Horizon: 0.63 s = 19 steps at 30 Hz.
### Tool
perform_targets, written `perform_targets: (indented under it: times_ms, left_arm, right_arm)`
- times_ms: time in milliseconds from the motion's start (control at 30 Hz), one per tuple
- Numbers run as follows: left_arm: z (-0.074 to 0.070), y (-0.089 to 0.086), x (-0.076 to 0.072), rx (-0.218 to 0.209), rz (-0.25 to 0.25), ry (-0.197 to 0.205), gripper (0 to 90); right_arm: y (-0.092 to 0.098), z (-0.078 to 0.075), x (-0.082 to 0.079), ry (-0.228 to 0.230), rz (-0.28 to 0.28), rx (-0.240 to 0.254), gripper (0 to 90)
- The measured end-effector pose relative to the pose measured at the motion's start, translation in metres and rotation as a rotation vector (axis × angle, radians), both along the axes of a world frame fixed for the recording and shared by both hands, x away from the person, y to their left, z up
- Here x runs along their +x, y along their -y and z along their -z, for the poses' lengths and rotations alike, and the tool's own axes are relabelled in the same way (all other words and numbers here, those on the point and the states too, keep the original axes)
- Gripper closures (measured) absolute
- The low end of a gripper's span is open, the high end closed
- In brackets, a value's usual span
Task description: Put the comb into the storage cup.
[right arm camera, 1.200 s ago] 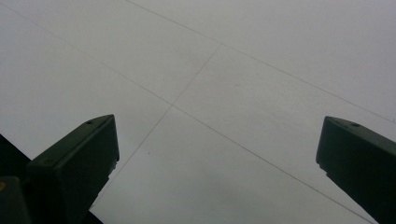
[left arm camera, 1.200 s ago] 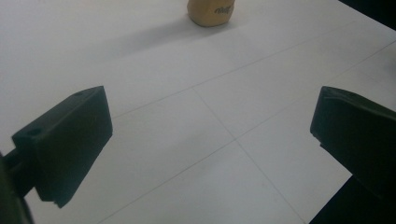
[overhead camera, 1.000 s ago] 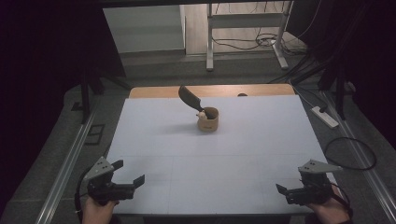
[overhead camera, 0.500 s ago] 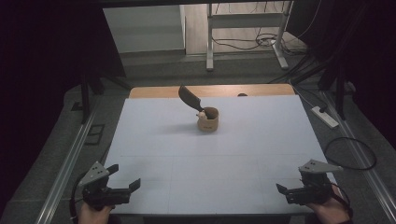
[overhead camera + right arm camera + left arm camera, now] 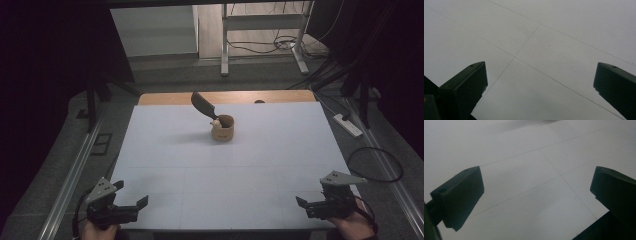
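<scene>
Tan unlabelled cup [image 5: 223, 128], black spatula [image 5: 203, 106]

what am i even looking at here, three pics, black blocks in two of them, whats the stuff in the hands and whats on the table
A person sits at a white table and holds a hand-operated grabbing tool in each hand, with no robot arm involved. The wide picture comes from a fixed camera above the person, looking forward and down. In it the left tongs sit at the near left corner and the right tongs at the near right.

The other two pictures come from small cameras riding on each tool. The black blocks are that tool's own two jaws, seen from behind, spread apart over the bare tabletop. Both tools hold nothing.

Far across the table stands a small brown cup with a dark utensil leaning out of it, possibly a spatula.
</scene>
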State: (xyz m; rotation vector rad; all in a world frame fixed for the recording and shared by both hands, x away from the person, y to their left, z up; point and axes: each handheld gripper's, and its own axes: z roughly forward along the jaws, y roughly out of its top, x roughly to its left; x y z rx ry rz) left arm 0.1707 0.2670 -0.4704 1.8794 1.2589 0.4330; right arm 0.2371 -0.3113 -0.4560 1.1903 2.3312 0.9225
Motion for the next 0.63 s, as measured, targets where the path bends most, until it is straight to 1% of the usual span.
perform_targets:
  times_ms: [100, 467, 533, 633]
  left_arm:
    - [-0.0001, 0.0000, -0.0010, 0.000, -0.002, 0.000, 0.0]
    - [-0.0005, 0.0017, -0.0044, 0.045, -0.016, -0.026, 0.0]
    - [-0.0003, 0.0014, -0.0044, 0.046, -0.018, -0.031, 0.0]
    - [-0.0002, 0.0009, -0.0033, 0.036, -0.020, -0.036, 0.0]
  right_arm:
    - [-0.0001, -0.0001, 0.0000, 0.000, 0.000, 0.000, 0.0]
    - [-0.0006, -0.0002, -0.0001, 0.004, 0.000, -0.001, 0.0]
    - [-0.0006, -0.0002, -0.0001, 0.004, -0.001, -0.001, 0.0]
    - [-0.0006, 0.0001, 0.0001, 0.003, -0.004, -0.006, 0.0]
